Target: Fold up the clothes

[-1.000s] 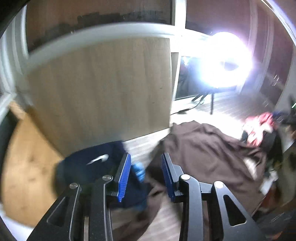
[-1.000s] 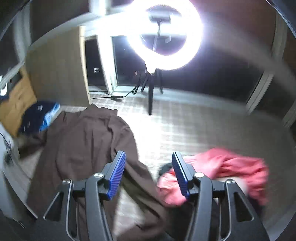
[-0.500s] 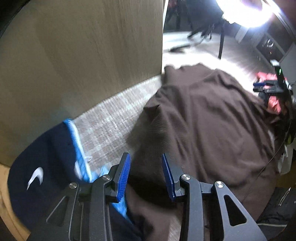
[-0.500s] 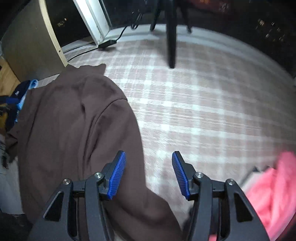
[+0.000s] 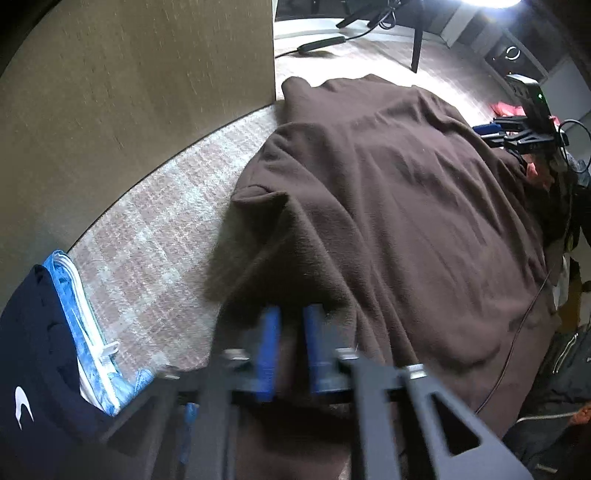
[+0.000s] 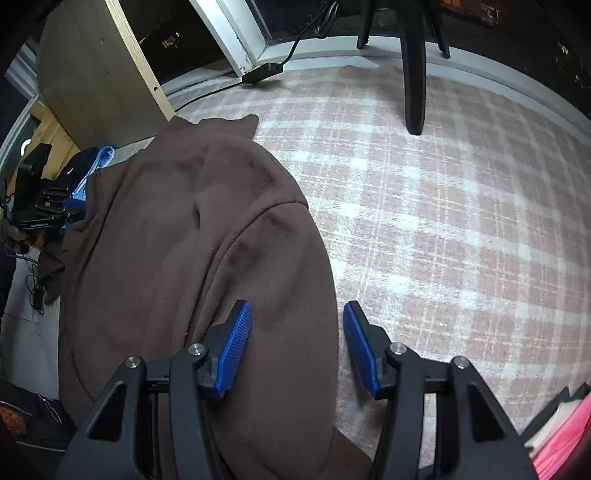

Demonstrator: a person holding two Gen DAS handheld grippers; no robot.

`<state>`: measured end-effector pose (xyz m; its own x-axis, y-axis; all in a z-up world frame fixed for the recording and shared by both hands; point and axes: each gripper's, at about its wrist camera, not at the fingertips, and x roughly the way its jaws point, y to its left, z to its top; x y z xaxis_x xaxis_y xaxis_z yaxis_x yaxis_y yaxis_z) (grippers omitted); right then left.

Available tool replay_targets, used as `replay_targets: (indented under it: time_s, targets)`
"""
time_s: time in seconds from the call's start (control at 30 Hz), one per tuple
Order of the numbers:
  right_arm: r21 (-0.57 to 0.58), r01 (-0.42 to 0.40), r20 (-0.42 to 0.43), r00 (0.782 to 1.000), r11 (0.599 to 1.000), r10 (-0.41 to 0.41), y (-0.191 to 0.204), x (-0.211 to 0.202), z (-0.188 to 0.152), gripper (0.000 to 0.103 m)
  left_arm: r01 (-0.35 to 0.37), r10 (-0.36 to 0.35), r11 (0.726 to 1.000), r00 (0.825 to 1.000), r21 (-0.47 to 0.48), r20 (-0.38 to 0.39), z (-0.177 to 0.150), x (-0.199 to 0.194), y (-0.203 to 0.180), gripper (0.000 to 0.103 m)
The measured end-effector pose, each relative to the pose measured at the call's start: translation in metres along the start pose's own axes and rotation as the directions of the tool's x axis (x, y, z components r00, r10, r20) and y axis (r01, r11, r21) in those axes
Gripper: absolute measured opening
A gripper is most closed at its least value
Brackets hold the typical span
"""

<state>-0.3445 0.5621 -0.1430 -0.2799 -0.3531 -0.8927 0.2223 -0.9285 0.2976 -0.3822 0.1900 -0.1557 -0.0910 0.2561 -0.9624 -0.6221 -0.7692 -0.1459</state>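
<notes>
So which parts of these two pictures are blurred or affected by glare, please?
Left wrist view: the left gripper is smeared by motion blur, while the brown garment beyond it is fairly sharp; a lamp glares white at the top right edge. Right wrist view: the right gripper and checked carpet are sharp, without glare; fisheye bends the window frame.

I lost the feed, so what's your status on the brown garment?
Left gripper closing on brown garment edge. Right gripper open, over its other edge. Nothing in the way.

White swoosh logo on navy garment (image 5: 33, 376)
</notes>
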Motion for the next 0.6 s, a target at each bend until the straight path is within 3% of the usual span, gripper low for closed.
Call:
replay_targets:
  time_s: [0.03, 0.07, 0.17, 0.27, 0.37, 0.4, 0.43, 0.5, 0.6]
  targets:
    - [0.001, -0.011, -0.006, 1.000, 1.000, 0.011, 0.001, 0.001, -0.001, 0.007, -0.007, 0.007, 1.000, 1.000, -0.008, 0.010, -0.001, -0.002, 0.000, 0.003]
    - [-0.007, -0.005, -0.005, 1.000, 1.000, 0.005, 0.004, -0.001, -0.001, 0.006, -0.011, 0.011, 1.000, 1.000, -0.013, 0.018, -0.002, -0.005, 0.000, 0.000]
    - [-0.058, 0.058, 0.022, 0.998, 0.997, -0.057, 0.017, -0.009, -0.003, 0.005, -0.024, 0.025, 0.999, 0.999, -0.029, 0.044, -0.006, -0.014, 0.000, 0.000]
    - [-0.106, 0.179, 0.092, 0.981, 0.978, -0.170, 0.028, -0.036, 0.003, 0.005, -0.091, 0.092, 0.996, 0.994, -0.022, 0.066, -0.010, -0.030, 0.001, 0.000]
    - [-0.130, 0.339, 0.158, 0.935, 0.932, -0.318, 0.026, -0.055, 0.013, 0.004, -0.182, 0.186, 0.982, 0.979, -0.052, 0.086, -0.015, -0.050, 0.015, 0.000]
    - [-0.134, 0.409, 0.159, 0.908, 0.902, -0.388, 0.024, -0.051, 0.014, 0.004, -0.174, 0.178, 0.983, 0.980, -0.052, 0.084, -0.017, -0.049, 0.016, 0.000]
    - [-0.136, 0.439, 0.139, 0.896, 0.888, -0.422, 0.021, -0.043, 0.015, 0.004, -0.166, 0.170, 0.985, 0.982, -0.051, 0.082, -0.019, -0.049, 0.016, 0.000]
    - [-0.136, 0.434, 0.066, 0.901, 0.891, -0.429, 0.012, -0.022, 0.015, 0.005, -0.151, 0.154, 0.987, 0.985, -0.050, 0.078, -0.022, -0.048, 0.018, 0.000]
    - [-0.104, 0.421, 0.045, 0.907, 0.901, -0.419, 0.006, -0.019, 0.017, 0.009, -0.127, 0.131, 0.991, 0.989, -0.048, 0.072, -0.027, -0.046, 0.020, 0.000]
